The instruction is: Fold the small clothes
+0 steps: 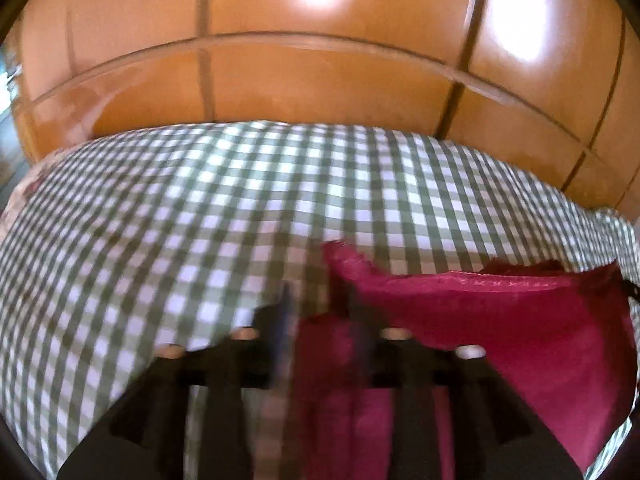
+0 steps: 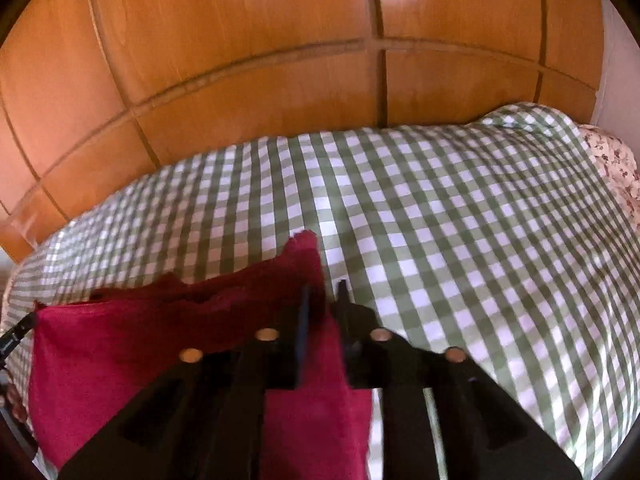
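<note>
A dark red small garment (image 1: pixel 500 320) lies on the green-and-white checked bed cover (image 1: pixel 200 200). My left gripper (image 1: pixel 314 304) is at the garment's left corner. The picture is blurred there, but the jaws stand apart, and the raised corner sits by the right-hand finger with red cloth under the gap. In the right wrist view the same garment (image 2: pixel 140 340) stretches off to the left. My right gripper (image 2: pixel 324 300) is at its right corner, which sticks up between the fingers. Those jaws are also parted, and the pads do not press on the cloth.
Orange-brown wooden cupboard doors (image 1: pixel 320 80) stand close behind the bed and fill the top of both views (image 2: pixel 240 80). The checked cover (image 2: pixel 480 220) runs wide to the right of the garment. A flowered pillow (image 2: pixel 616 160) lies at the far right edge.
</note>
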Motion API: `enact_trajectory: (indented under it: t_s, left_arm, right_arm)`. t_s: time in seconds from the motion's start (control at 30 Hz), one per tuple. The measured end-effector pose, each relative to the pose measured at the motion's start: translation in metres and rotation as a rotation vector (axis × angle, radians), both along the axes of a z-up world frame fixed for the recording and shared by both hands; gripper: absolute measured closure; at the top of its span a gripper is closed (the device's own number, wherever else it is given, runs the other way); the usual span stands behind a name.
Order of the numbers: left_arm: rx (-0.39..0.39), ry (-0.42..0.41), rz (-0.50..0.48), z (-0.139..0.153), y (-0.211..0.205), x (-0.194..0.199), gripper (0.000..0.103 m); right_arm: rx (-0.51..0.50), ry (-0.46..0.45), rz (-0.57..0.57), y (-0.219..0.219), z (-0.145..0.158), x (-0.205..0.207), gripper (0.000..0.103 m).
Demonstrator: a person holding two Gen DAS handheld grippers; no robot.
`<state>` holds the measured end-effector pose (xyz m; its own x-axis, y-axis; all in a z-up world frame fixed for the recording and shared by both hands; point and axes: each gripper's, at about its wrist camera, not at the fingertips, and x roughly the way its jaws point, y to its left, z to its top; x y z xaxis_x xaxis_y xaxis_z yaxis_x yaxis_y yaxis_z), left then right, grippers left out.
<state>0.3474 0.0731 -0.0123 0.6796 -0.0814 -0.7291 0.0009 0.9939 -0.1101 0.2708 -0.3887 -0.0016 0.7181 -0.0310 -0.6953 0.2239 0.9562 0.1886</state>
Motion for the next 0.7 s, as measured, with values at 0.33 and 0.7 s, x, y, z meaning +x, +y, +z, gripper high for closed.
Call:
enact_trajectory:
  t_s: [0.33,0.7]
  left_arm:
    - [-0.205,0.050,-0.127,-0.012,0.038,-0.129,0.045]
    - [-0.383,0.146,-0.168,-0.036,0.037,-0.152,0.096]
  right_arm:
    - [0.153,0.028,0.077,-0.013,-0.017,-0.131,0.060]
    - [0.105,0.110,0.145,0.020,-0.046,-0.144,0.090]
